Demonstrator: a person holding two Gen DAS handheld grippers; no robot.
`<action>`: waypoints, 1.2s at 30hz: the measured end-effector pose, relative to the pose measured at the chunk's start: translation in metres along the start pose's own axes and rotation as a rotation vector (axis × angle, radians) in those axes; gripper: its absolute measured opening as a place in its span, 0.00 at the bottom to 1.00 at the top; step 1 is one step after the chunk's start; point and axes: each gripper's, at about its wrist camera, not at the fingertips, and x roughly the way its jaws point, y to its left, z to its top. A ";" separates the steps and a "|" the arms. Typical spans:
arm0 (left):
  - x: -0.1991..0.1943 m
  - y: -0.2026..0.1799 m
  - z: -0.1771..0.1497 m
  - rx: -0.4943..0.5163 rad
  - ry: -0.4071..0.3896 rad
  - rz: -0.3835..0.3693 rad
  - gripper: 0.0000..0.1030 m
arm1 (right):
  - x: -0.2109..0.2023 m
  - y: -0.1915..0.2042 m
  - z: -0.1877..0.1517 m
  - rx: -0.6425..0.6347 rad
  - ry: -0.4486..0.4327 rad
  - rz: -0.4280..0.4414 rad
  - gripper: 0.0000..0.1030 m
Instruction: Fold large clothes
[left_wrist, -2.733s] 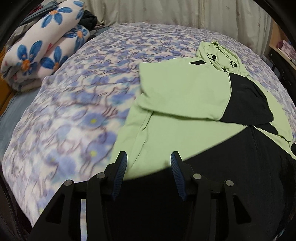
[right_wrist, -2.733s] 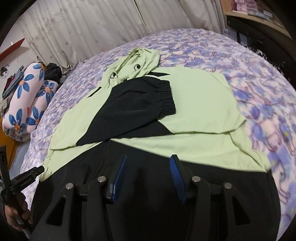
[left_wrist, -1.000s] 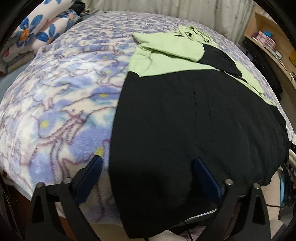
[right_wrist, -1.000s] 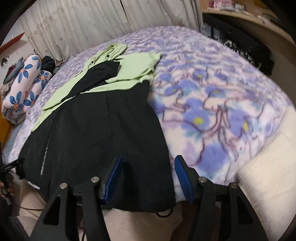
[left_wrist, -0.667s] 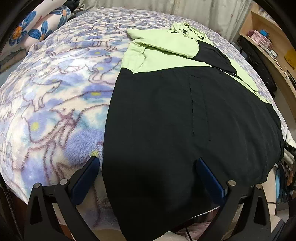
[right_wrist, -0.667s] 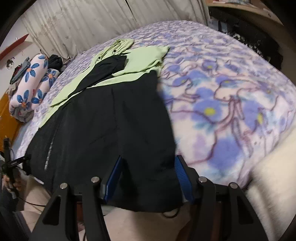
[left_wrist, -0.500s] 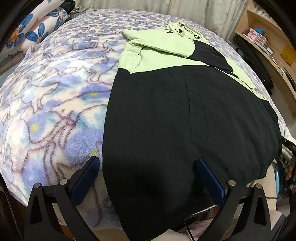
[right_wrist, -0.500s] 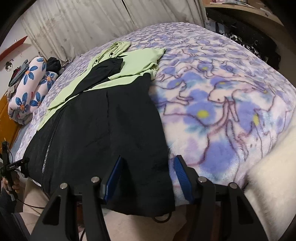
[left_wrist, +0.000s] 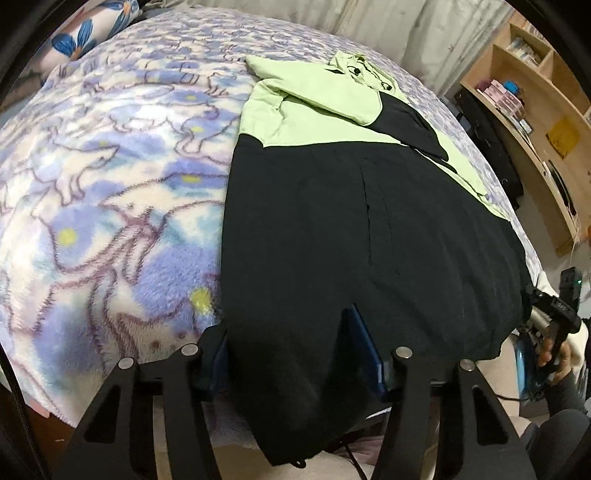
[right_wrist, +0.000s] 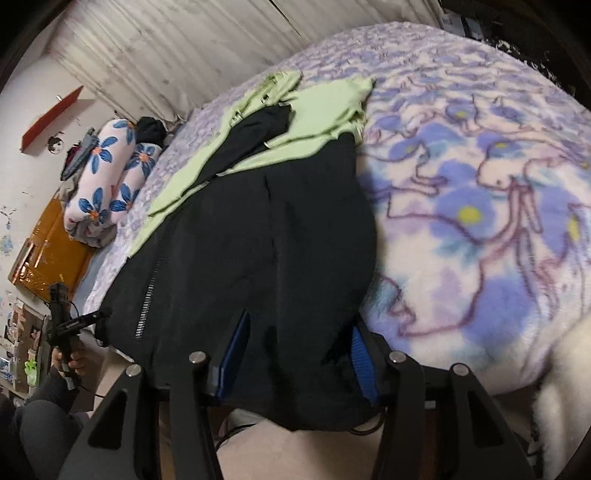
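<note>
A large hooded jacket, black (left_wrist: 351, 229) below and light green (left_wrist: 317, 99) above, lies flat on the bed with its sleeves folded in. Its black hem hangs over the bed's near edge. My left gripper (left_wrist: 295, 354) is open, its fingers straddling the hem's left corner, with black cloth between them. My right gripper (right_wrist: 299, 354) is open too and straddles the hem's right corner (right_wrist: 306, 369). The green top and hood (right_wrist: 295, 103) lie far off. Each gripper also shows small at the other view's edge.
The bed carries a fleece blanket with blue and purple flowers (left_wrist: 110, 177) (right_wrist: 480, 206). Rolled flowered bedding (right_wrist: 107, 184) lies at the far left by an orange headboard (right_wrist: 51, 243). Wooden shelves (left_wrist: 535, 92) stand on the right. Curtains hang behind.
Both grippers have drawn back from the jacket's middle to its hem at the bed's edge. The left jaws have narrowed around the hem's left corner; the right gripper has moved over the right corner.
</note>
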 end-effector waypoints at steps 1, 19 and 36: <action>0.001 -0.002 0.000 0.004 0.001 0.006 0.54 | 0.005 -0.001 0.002 0.013 0.003 -0.009 0.51; -0.047 -0.042 0.020 -0.189 -0.140 -0.034 0.02 | -0.042 0.065 0.032 -0.059 -0.118 -0.005 0.04; -0.040 -0.049 0.010 -0.107 -0.065 -0.002 0.01 | -0.059 0.068 0.028 -0.050 -0.128 0.007 0.03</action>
